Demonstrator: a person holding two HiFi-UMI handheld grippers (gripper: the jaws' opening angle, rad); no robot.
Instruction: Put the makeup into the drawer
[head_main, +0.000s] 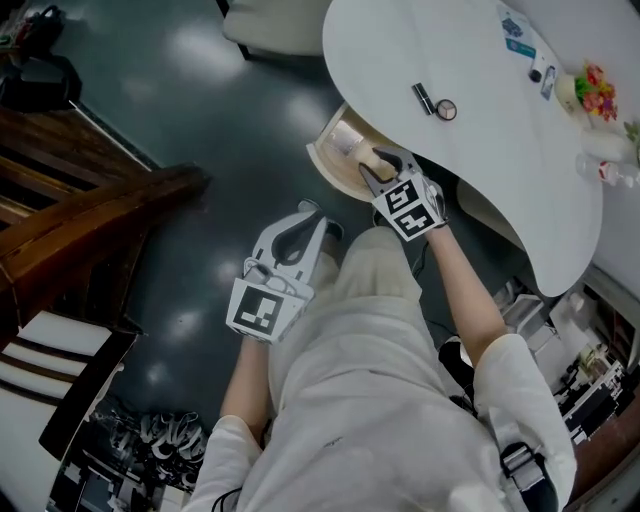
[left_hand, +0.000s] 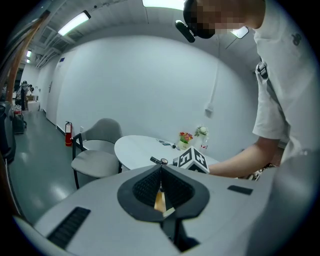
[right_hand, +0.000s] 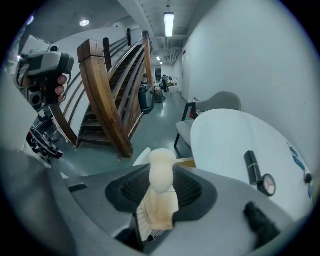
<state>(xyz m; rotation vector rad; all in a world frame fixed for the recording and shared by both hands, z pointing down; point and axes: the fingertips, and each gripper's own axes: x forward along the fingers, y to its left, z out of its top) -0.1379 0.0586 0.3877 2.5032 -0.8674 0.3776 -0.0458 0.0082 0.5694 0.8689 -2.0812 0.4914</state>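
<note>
My right gripper (head_main: 378, 165) is shut on a cream makeup piece with a rounded top (head_main: 358, 146), and holds it over the open wooden drawer (head_main: 320, 160) under the edge of the white table (head_main: 480, 170). In the right gripper view the cream piece (right_hand: 161, 162) stands up between the pads. A black lipstick (head_main: 422, 98) and a round compact (head_main: 446, 110) lie side by side on the table. My left gripper (head_main: 318, 210) hangs lower left of the drawer over the floor, shut, with nothing held. Its closed tips (left_hand: 161, 169) point toward the table.
A small flower pot (head_main: 597, 92), bottles and cards sit at the table's far side. A grey chair (left_hand: 97, 150) stands by the table. A wooden staircase (head_main: 70, 200) runs along the left. Cluttered shelves (head_main: 590, 370) stand at the lower right.
</note>
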